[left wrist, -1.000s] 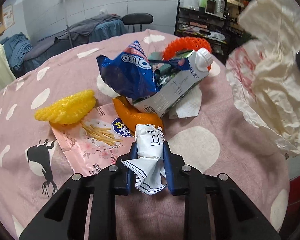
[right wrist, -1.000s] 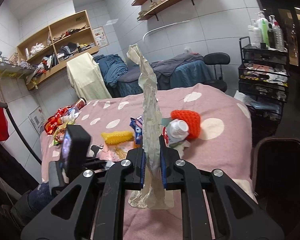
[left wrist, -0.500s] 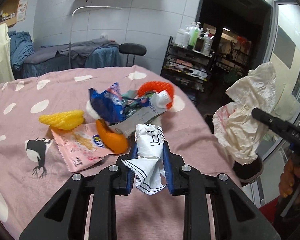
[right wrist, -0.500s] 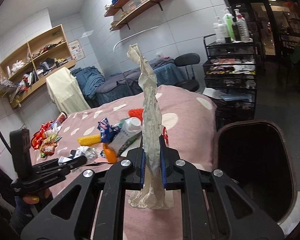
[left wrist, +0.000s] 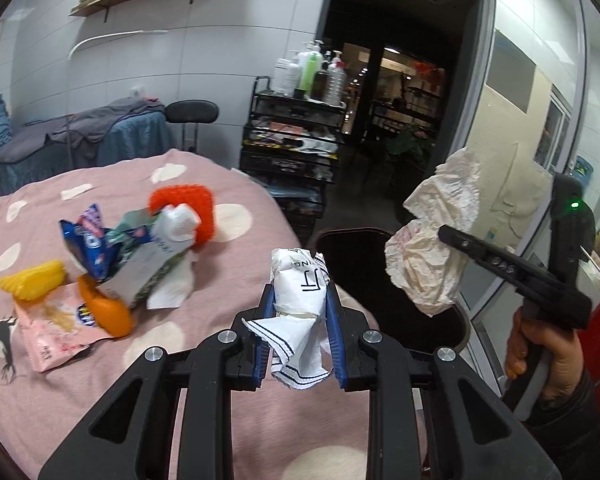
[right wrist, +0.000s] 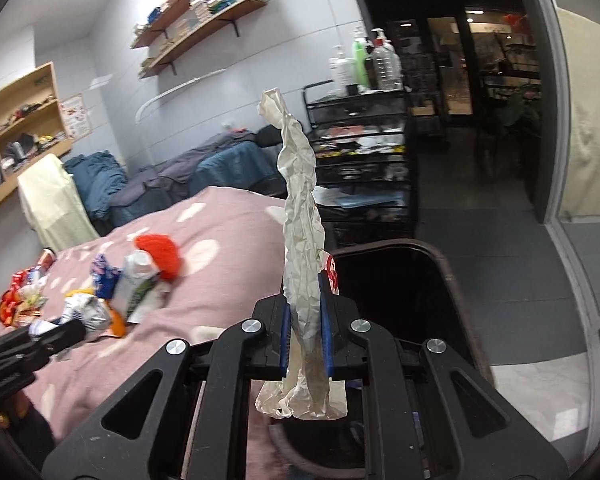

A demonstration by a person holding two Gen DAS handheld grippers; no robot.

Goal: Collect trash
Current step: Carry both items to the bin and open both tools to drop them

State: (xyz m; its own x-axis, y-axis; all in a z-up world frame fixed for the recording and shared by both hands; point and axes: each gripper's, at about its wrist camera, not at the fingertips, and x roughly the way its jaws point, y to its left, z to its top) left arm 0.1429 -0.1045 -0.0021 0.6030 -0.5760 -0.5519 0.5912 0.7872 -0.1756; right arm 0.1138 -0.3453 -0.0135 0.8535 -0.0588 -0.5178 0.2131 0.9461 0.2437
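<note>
My left gripper is shut on a crumpled white paper wrapper with dark print, held above the pink table's right edge. My right gripper is shut on a long crumpled beige paper bag that stands up between the fingers; it also shows in the left wrist view, over a dark trash bin. The bin sits just beyond the table edge. More trash lies on the table: a blue Oreo wrapper, a carton, a pink snack bag.
A pink spotted tablecloth covers the table. An orange scrubber, a yellow sponge and an orange object lie among the trash. A black cart with bottles stands behind. A glass door is at the right.
Both grippers have swung right, away from the trash pile and toward the bin, each still holding its paper. The bin now shows close in both views.
</note>
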